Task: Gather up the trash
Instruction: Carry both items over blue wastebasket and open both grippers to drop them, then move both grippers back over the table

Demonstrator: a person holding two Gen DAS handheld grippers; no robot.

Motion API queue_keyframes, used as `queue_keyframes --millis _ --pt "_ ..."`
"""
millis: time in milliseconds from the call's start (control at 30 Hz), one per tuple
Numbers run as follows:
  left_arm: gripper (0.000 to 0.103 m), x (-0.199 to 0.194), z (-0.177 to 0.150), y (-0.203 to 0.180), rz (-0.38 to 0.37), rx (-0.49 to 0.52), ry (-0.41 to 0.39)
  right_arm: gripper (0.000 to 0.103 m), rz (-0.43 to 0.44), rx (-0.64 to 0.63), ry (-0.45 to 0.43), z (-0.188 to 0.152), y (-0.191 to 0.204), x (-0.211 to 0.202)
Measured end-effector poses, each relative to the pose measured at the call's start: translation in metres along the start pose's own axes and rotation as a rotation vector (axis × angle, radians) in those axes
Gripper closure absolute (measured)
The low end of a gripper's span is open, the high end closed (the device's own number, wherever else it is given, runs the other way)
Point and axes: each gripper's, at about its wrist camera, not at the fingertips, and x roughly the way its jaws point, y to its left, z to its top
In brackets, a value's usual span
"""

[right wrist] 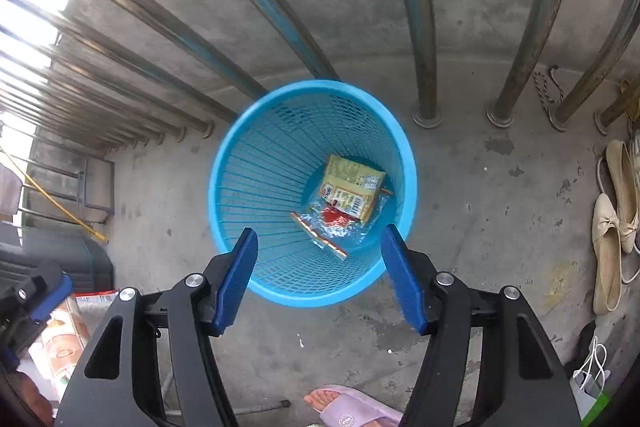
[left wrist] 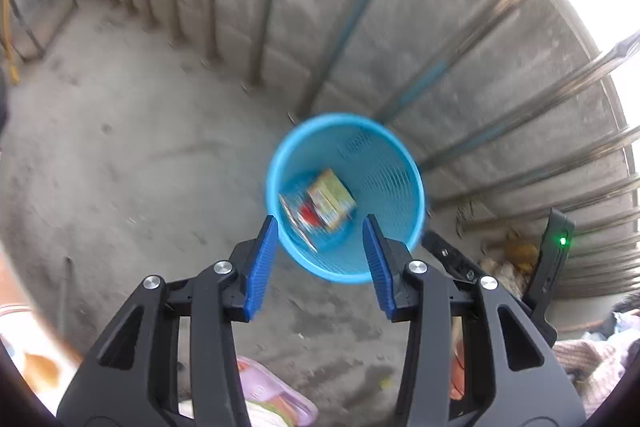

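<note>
A blue mesh wastebasket (right wrist: 260, 179) stands on the concrete floor beside a metal railing. At its bottom lie a yellow-green packet (right wrist: 352, 187) and a clear wrapper with a red patch (right wrist: 336, 219). My right gripper (right wrist: 320, 233) hangs above the basket's near rim, open, with nothing between its blue pads. In the left wrist view the same basket (left wrist: 384, 171) holds the packet (left wrist: 332, 197) and the wrapper (left wrist: 304, 217). My left gripper (left wrist: 320, 227) is also open and empty over the near rim.
Steel railing bars (right wrist: 424, 27) and a low concrete wall stand close behind the basket. Beige shoes (right wrist: 612, 227) lie at the right. A foot in a pink slipper (right wrist: 348, 407) stands near the bottom edge, with printed packets (right wrist: 64, 339) at the lower left.
</note>
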Motion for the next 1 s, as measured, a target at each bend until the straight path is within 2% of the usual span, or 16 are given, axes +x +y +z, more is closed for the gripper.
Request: queue_keyframes --millis 67,133,300,333,367,500,633,800,900,1000 --pt "0.062 -0.027 -0.004 0.002 0.024 -0.027 -0.050 0.037 -0.020 -0.035 -0.029 -0.002 0.011 -0.012" --pt "0.060 -0.057 -0.008 0.002 0.002 -0.028 -0.091 0.028 -0.025 -0.077 -0.066 -0.006 0.028 -0.031" --pt "0.041 -0.141 -0.034 0.013 -0.040 -0.007 -0.221 0.011 -0.017 -0.222 -0.188 -0.025 0.074 -0.089" --pt "0.034 -0.157 -0.041 0.018 -0.041 -0.013 -0.239 0.007 -0.018 -0.258 -0.216 -0.030 0.085 -0.101" --pt "0.027 -0.172 -0.048 0.024 -0.036 -0.021 -0.259 0.006 -0.022 -0.287 -0.241 -0.035 0.093 -0.111" --pt "0.020 -0.234 -0.086 0.052 -0.007 -0.088 -0.343 0.006 0.007 -0.405 -0.312 -0.060 0.128 -0.148" --pt "0.020 -0.289 -0.136 0.087 0.044 -0.180 -0.429 0.006 -0.017 -0.544 -0.357 -0.090 0.161 -0.170" --pt "0.017 -0.352 -0.218 0.135 0.120 -0.350 -0.573 0.006 0.010 -0.772 -0.436 -0.144 0.194 -0.186" --pt "0.016 -0.384 -0.271 0.170 0.160 -0.458 -0.660 0.006 0.084 -0.848 -0.421 -0.167 0.216 -0.196" --pt "0.016 -0.411 -0.320 0.206 0.225 -0.578 -0.733 0.006 0.202 -0.895 -0.400 -0.184 0.234 -0.208"
